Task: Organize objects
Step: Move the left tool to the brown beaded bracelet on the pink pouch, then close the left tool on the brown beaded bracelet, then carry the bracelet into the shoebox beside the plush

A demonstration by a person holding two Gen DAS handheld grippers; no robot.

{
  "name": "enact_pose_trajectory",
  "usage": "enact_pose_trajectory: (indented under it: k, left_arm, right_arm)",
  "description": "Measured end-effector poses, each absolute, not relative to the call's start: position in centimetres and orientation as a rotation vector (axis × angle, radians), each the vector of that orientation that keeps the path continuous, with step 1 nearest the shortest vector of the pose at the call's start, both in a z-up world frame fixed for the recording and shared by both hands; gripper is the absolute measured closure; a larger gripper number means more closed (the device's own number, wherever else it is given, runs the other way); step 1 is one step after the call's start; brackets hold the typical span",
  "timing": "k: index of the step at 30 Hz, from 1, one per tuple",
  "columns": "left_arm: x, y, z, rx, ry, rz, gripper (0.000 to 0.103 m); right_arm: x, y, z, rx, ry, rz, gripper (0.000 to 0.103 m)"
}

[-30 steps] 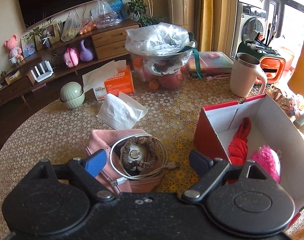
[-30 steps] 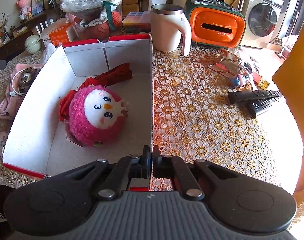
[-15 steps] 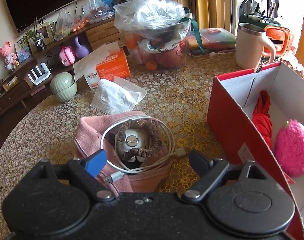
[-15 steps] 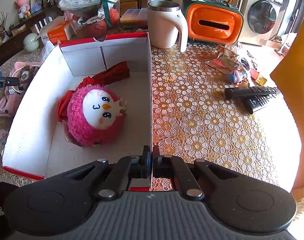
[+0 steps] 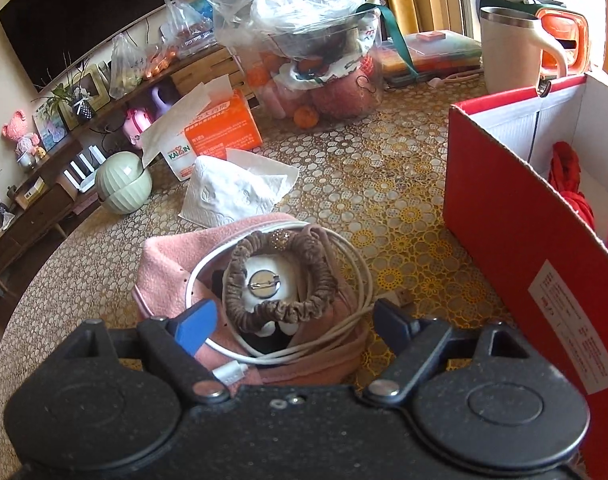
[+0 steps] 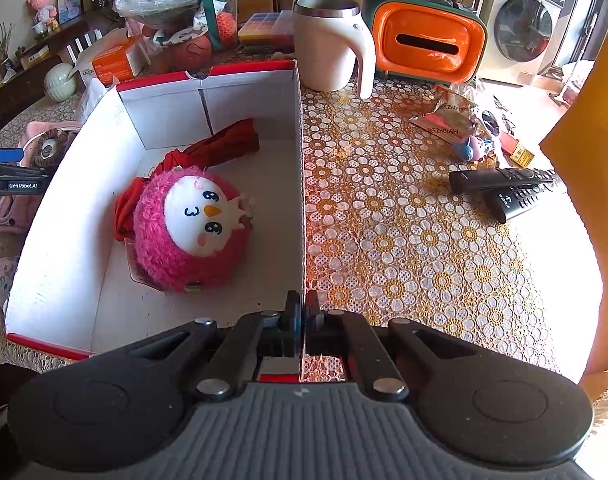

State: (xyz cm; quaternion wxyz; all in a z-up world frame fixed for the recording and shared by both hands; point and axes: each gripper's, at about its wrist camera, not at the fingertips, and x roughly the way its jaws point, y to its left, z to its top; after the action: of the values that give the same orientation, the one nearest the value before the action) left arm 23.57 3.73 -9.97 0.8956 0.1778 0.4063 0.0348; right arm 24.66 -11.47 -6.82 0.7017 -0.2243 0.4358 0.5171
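Lace-patterned cloth covers your worktop (image 6: 404, 208). Your right tool (image 6: 304, 320) is clamped on the box (image 6: 299, 160) wall. Your left tool (image 5: 291, 316), its jaws apart and just closing a little, straddles the brown scrunchie (image 5: 279, 276) and white cable (image 5: 360, 276) on the pink pouch (image 5: 171, 256), beside the box.

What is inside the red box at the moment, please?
The red box holds a pink plush toy lying on a folded red cloth. The toy hides part of the cloth and the floor beneath it.
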Motion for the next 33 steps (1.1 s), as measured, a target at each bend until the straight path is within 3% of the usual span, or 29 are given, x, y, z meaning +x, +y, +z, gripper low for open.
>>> enact_pose_trajectory:
  k: [14, 33]
  left_arm:
    - [23.5, 5.7, -8.4, 0.285, 0.8, 0.098, 0.092]
    - [20.8, 4.8, -1.8, 0.198, 0.701, -0.016, 0.097]
  right_arm:
    - [24.6, -11.4, -6.9, -0.502, 0.971, 1.152, 0.102]
    - [24.7, -11.4, -6.9, -0.499, 0.974, 1.149, 0.102]
